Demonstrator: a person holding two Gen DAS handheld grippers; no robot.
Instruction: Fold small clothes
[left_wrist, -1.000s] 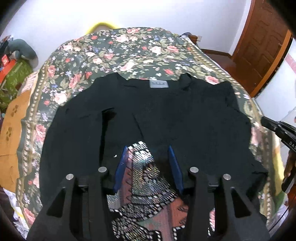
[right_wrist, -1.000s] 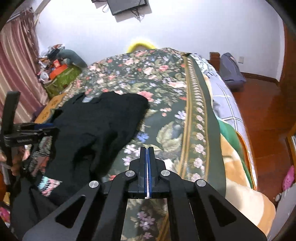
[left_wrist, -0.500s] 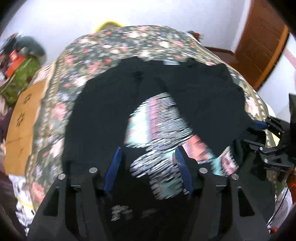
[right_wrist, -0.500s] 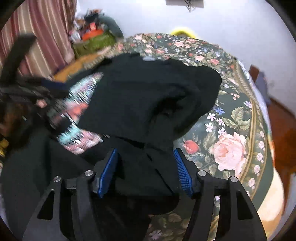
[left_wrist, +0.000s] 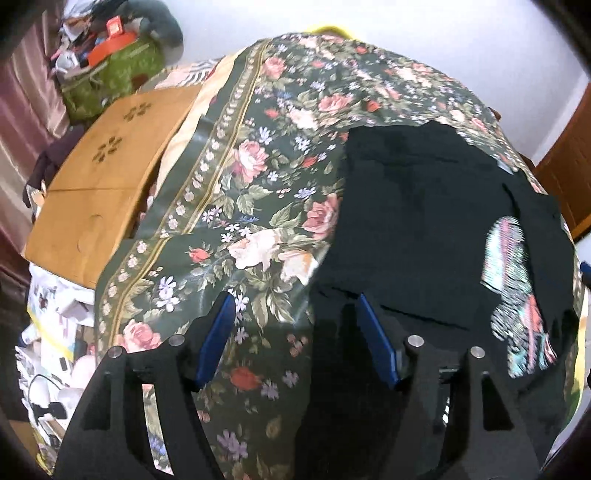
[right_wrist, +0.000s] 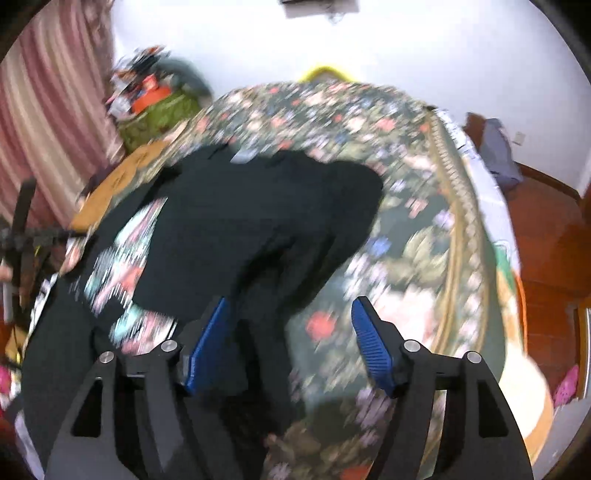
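Note:
A black garment (left_wrist: 424, 221) with a bright printed patch (left_wrist: 513, 277) lies spread on the floral bedspread (left_wrist: 258, 206). My left gripper (left_wrist: 295, 317) hovers over the garment's left edge. Its jaws are opening, with only bedspread and the cloth's border beneath and nothing pinched. In the blurred right wrist view the same garment (right_wrist: 258, 221) and its print (right_wrist: 122, 258) lie to the left. My right gripper (right_wrist: 288, 325) is over the garment's lower right edge, jaws opening and gripping nothing. The left gripper (right_wrist: 26, 236) shows as a dark blur at the far left.
A cardboard box (left_wrist: 107, 184) and a green bag (left_wrist: 110, 77) sit beside the bed on the left, with clutter on the floor below them. On the right are a wooden floor (right_wrist: 546, 240) and a blue bag (right_wrist: 498, 151) by the wall.
My left gripper swung from over the garment's middle to its left edge and widened. My right gripper went from shut to open and moved over the garment's right side.

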